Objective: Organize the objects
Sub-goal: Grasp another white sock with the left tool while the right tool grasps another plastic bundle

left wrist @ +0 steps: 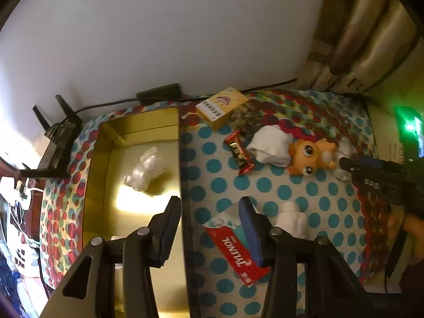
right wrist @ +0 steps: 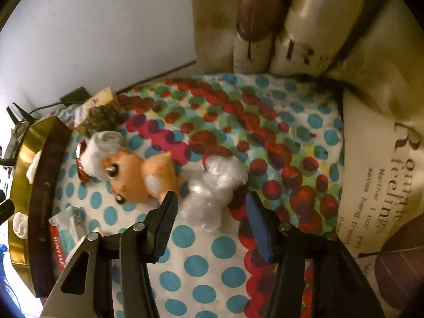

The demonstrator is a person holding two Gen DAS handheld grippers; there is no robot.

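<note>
A gold tin box (left wrist: 96, 185) lies open on the polka-dot cloth (left wrist: 291, 193), with a crumpled clear plastic wad (left wrist: 145, 168) inside. My left gripper (left wrist: 209, 206) is open and empty, straddling the tin's right wall, with a red Tylenol box (left wrist: 233, 254) beside its right finger. On the cloth lie a candy bar (left wrist: 238, 152), a rolled white cloth (left wrist: 270, 145), an orange toy animal (left wrist: 311, 156) and a yellow box (left wrist: 220, 106). My right gripper (right wrist: 209, 204) is open, its fingers on either side of a second clear plastic wad (right wrist: 212, 193) next to the toy (right wrist: 140, 177).
A dark dried clump (right wrist: 102, 119) lies by the yellow box (right wrist: 102, 98). A router (left wrist: 57, 143) and cables stand left of the tin. Printed curtains (right wrist: 304, 31) hang behind the table's far right. A small white object (left wrist: 291, 217) lies on the cloth near the Tylenol box.
</note>
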